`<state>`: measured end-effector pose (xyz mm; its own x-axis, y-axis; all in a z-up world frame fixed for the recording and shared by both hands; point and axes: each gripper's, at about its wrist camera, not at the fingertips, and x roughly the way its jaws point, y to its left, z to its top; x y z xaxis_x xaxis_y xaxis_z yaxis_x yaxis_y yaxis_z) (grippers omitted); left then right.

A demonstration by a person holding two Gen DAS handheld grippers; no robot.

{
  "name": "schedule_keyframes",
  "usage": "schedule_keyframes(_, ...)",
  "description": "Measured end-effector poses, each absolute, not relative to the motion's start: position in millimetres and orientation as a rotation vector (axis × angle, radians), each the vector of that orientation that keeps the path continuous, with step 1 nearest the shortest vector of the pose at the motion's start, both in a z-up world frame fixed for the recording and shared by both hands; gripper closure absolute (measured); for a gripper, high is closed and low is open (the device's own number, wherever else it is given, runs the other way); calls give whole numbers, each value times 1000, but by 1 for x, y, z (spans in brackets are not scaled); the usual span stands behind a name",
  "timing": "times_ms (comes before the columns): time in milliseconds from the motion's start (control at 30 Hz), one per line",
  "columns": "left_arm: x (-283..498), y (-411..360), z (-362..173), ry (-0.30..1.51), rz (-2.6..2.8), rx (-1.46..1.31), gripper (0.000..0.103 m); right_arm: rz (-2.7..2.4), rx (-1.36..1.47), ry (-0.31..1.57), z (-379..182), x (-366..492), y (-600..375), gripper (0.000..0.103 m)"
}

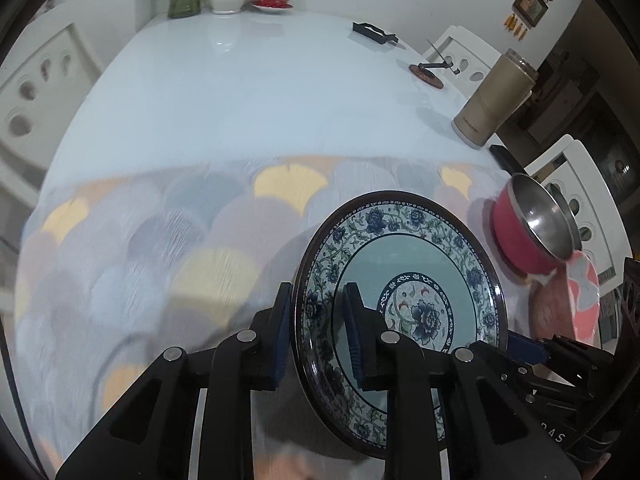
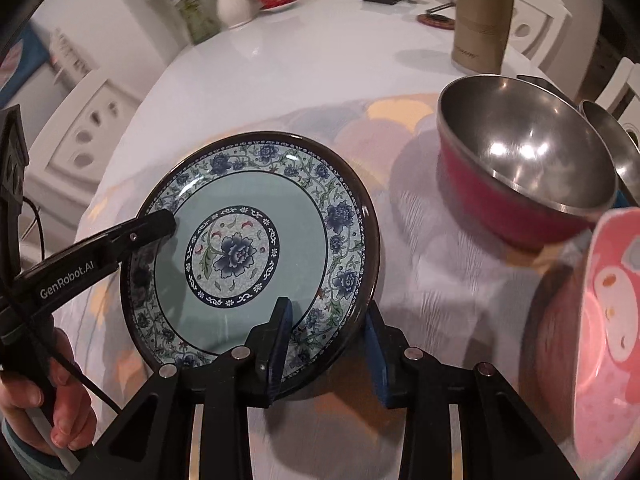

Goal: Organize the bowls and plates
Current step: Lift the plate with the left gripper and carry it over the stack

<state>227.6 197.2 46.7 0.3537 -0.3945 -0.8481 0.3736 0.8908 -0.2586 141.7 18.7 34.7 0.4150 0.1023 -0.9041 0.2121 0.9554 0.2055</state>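
Both claws pinch the floral plate [image 2: 256, 248]: left gripper [image 2: 160, 224] (lettered "GenRobot.AI") on its left rim, right gripper [image 2: 326, 320] on its near rim. The plate is tilted over the patterned cloth [image 2: 420, 280] near the table's near edge. Red steel bowl [image 2: 520, 184] sits toward the right edge.

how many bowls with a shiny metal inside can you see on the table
2, possibly more out of frame. The red bowl sits on the patterned cloth, right of the floral plate. A second metal bowl peeks in just behind it at the right edge, mostly cut off.
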Motion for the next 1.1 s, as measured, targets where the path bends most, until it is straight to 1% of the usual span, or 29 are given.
schedule_keyframes(233, 170, 229, 75, 1074, -418, -70, 82, 46, 257, 1134, 56, 99, 39, 69)
schedule_keyframes(533, 88, 273, 115, 996, -343, -127, 82, 186, 147, 1056, 98, 29, 74, 69)
schedule_keyframes(700, 55, 285, 127, 961, -310, -139, 82, 235, 103, 1019, 113, 2, 84, 69)
schedule_keyframes(900, 23, 302, 129, 946, -269, -174, 82, 291, 62, 1004, 123, -27, 101, 69)
schedule_keyframes(1100, -10, 314, 112, 968, -224, -197, 82, 350, 22, 1034, 115, -50, 112, 69)
